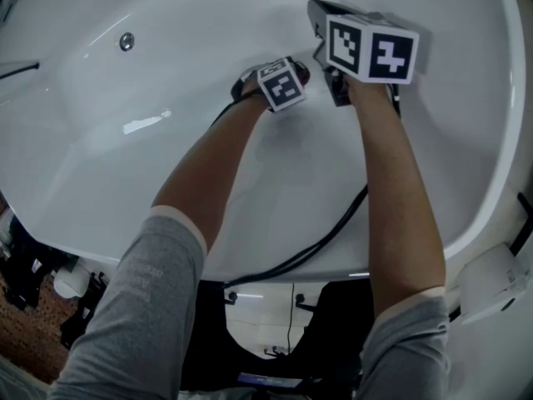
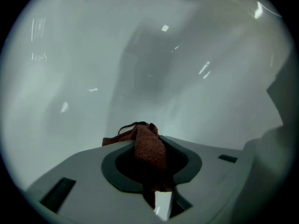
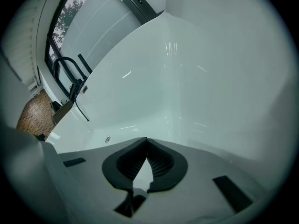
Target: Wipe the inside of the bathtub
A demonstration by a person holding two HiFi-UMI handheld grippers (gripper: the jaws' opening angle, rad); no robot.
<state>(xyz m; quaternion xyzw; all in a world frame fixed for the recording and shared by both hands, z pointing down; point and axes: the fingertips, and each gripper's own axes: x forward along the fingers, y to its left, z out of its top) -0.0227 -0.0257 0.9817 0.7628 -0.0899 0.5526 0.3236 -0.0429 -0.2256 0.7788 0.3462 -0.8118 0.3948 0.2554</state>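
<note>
Grips a crumpled brown terry cloth (image 2: 150, 149) in the left gripper (image 2: 148, 138), low inside the glossy white bathtub (image 1: 166, 182). Carries the right gripper (image 3: 146, 143) closed, empty, just beside. Should press cloth flat against the bathtub, sweeping in overlapping strokes.

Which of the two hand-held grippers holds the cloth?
The left hand-held gripper: a brown cloth is pinched between its jaws. The right hand-held gripper is shut on nothing.

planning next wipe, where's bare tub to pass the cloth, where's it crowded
Bare: the slope left of the left tool, below the round fitting, and the wall right of the right tool. Crowded: mid-basin, around both tools, the cloth and black cable.
</note>
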